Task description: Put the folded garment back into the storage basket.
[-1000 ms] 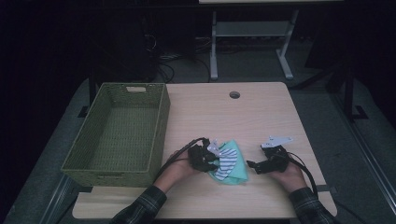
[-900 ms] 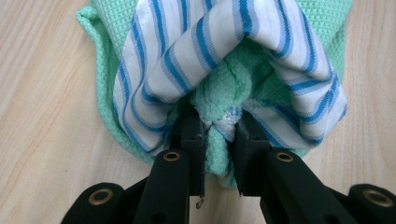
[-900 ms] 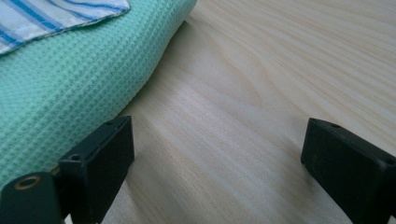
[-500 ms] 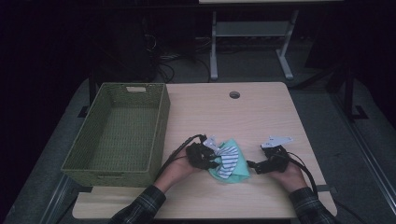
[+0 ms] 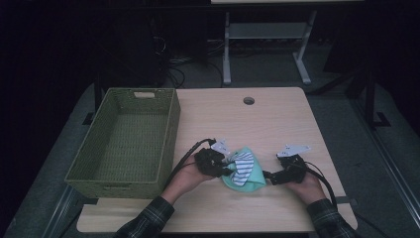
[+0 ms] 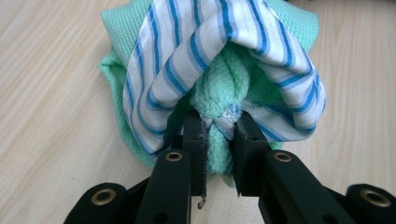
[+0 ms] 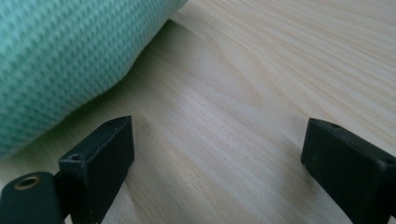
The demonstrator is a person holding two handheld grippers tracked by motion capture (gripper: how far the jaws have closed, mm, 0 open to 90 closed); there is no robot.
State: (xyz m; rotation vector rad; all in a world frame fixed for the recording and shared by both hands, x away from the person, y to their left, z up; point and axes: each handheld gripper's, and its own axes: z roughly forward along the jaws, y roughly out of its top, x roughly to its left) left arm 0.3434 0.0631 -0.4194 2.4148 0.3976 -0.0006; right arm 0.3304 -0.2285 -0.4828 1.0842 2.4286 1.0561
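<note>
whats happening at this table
A person works with a gripper in each hand. The left gripper has its jaws shut on a fold of the green waffle-weave cloth, which is bundled with a blue-and-white striped cloth on the wooden table. The right gripper rests open beside the bundle. A green woven basket stands at the left.

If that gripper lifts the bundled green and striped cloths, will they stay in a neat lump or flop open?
Probably flop: the green cloth and striped cloth lie in soft folds, so loose ends should droop. They look light. The left gripper pinches only a small bunched fold, so the striped cloth might slide off.
</note>
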